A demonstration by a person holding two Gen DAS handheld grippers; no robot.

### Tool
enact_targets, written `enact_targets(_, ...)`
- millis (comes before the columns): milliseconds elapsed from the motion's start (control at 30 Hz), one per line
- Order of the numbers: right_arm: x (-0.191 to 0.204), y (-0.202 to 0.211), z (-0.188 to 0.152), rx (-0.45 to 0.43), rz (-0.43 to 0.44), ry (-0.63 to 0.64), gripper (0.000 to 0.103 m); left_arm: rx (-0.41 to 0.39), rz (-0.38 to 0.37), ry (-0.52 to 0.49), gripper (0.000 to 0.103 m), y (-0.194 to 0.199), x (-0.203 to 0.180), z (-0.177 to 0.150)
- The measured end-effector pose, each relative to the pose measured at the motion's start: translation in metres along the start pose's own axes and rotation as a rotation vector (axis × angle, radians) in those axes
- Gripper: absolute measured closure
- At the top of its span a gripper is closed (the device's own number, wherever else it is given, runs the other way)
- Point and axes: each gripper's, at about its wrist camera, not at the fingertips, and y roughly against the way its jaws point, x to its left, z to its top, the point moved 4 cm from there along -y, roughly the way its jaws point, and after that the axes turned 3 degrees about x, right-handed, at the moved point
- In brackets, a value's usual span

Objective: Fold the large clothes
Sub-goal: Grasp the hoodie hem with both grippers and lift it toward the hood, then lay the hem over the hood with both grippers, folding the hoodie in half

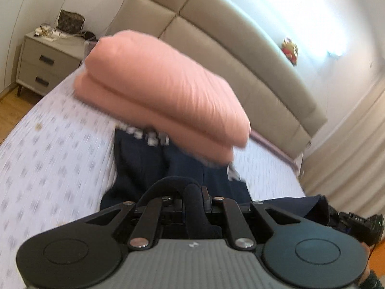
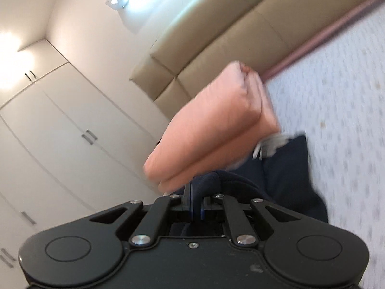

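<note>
A dark navy garment (image 1: 192,166) with white lettering lies stretched from my left gripper (image 1: 192,192) toward the head of the bed. The left gripper is shut on a bunched fold of its near edge. In the right wrist view the same navy garment (image 2: 286,168) runs away from my right gripper (image 2: 196,201), which is shut on another part of its edge. Both views are tilted and blurred by motion. A folded pink quilt (image 1: 158,86) rests on the far end of the garment; the pink quilt (image 2: 211,134) also shows just beyond my right fingertips.
The bed (image 1: 53,149) has a pale patterned sheet and a padded beige headboard (image 1: 240,55). A grey nightstand (image 1: 45,62) with a bag stands at the far left. White wardrobe doors (image 2: 62,125) fill the left of the right wrist view. Curtains (image 1: 349,159) hang at right.
</note>
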Motion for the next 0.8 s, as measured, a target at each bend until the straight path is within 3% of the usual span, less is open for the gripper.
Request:
enact_targets(233, -0.042, -0.08, 0.042, -0.066, -0.104, -0.033, 0.096, -0.058, 0.037, 0.022, 0.092, -0.084, 0.017, 0.047)
enact_targets(400, -0.077, -0.146, 0.046, -0.028, -0.185, -0.037, 0.096, -0.048, 0.092, 0.059, 0.091, -0.141, 0.05, 0.054)
enact_targets(500, -0.096, -0.178, 0.042, -0.007, -0.227, -0.034, 0.095, -0.04, 0.131, 0.031, 0.091, -0.169, 0.067, 0.053)
enact_targets(633, -0.117, -0.209, 0.037, 0.015, -0.305, -0.038, 0.094, -0.014, 0.122, 0.028, 0.079, -0.196, 0.086, 0.051)
enact_targets(700, -0.121, -0.212, 0.032, 0.026, -0.297, -0.046, 0.087, -0.004, 0.085, 0.066, 0.068, -0.195, 0.094, 0.049)
enact_targets(733, -0.119, -0.206, 0.027, -0.001, -0.277, -0.029, 0.076, -0.009, 0.061, 0.057, 0.057, -0.19, 0.094, 0.047)
enact_targets(767, -0.114, -0.198, 0.022, -0.042, -0.267, 0.011, 0.052, -0.011, 0.044, 0.019, 0.045, -0.183, 0.091, 0.043)
enact_targets(800, -0.107, -0.188, 0.015, -0.094, -0.269, 0.072, 0.036, -0.008, 0.032, -0.035, 0.04, -0.177, 0.086, 0.038)
